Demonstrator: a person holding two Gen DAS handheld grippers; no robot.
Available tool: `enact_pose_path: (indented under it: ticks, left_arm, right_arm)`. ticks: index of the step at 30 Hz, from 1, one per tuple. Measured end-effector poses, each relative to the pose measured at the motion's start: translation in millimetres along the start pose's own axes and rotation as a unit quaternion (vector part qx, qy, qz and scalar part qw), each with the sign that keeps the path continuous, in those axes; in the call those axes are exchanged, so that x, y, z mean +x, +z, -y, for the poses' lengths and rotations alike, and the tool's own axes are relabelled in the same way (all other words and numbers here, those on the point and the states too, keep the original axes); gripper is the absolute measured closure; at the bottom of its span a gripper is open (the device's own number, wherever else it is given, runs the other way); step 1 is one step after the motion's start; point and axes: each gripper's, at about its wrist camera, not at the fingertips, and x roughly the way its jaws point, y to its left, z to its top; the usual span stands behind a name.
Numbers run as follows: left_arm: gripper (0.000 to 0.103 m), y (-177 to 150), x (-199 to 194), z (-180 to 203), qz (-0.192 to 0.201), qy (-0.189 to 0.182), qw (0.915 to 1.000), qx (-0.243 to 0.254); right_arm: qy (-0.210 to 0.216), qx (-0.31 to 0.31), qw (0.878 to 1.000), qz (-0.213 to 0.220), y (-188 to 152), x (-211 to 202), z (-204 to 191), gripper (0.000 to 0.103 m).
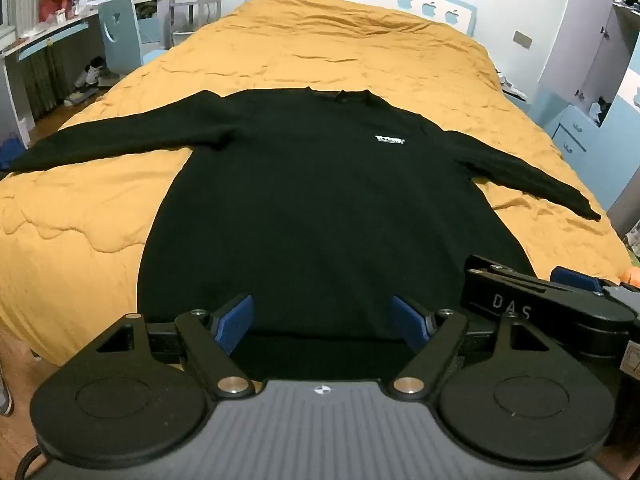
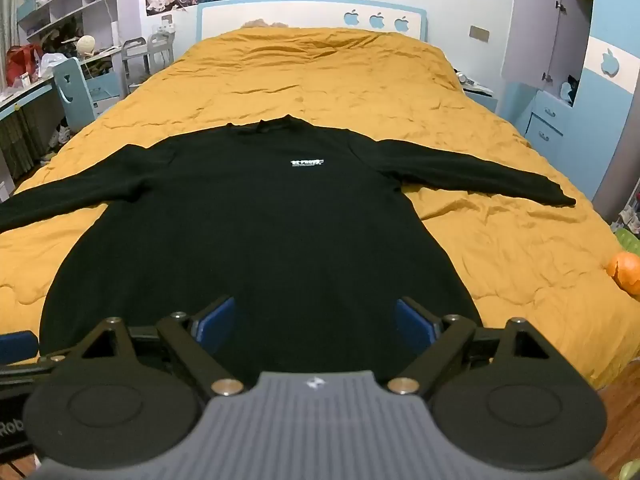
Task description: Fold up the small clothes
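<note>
A black long-sleeved sweater (image 1: 320, 208) with a small white chest logo lies flat and face up on the orange quilt, both sleeves spread out sideways. It also shows in the right wrist view (image 2: 260, 236). My left gripper (image 1: 324, 326) is open, its blue pads over the sweater's bottom hem near the bed's foot. My right gripper (image 2: 314, 324) is open too, over the hem a little further right. The right gripper's body (image 1: 540, 304) shows at the right of the left wrist view. Neither gripper holds anything.
The orange quilt (image 2: 320, 76) covers the whole bed up to a white and blue headboard (image 2: 312, 12). An orange object (image 2: 626, 270) lies at the bed's right edge. A desk and blue chair (image 2: 76, 88) stand left, blue drawers (image 2: 548, 120) right.
</note>
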Motion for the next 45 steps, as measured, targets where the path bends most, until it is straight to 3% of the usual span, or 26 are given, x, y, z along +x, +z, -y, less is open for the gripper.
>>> enact_pose_path:
  ticks: [2,3,6,45]
  left_arm:
    - [0.012,-0.5,-1.2,5.9,0.002,0.007,1.0000,0.002]
    - [0.012,0.2,-0.8,-2.3,-0.007,-0.018,0.9997,-0.012]
    - [0.012,-0.1,0.3,-5.5,-0.007,-0.027,0.9993,-0.024]
    - [0.011,-0.3,5.5,-8.2,-0.011,-0.016,0.9995,-0.024]
  right_arm:
    - [0.008,0.008,1.000,-0.004,-0.1,0.5,1.4,0.020]
    - [0.009,0.009,1.000,-0.003,0.1,0.5,2.1,0.020]
    - [0.006,0.004,1.000,0.000,-0.3,-0.2,0.7,0.020]
    - [0.007,-0.001,1.000,0.002,-1.6,-3.6,-0.2,0.020]
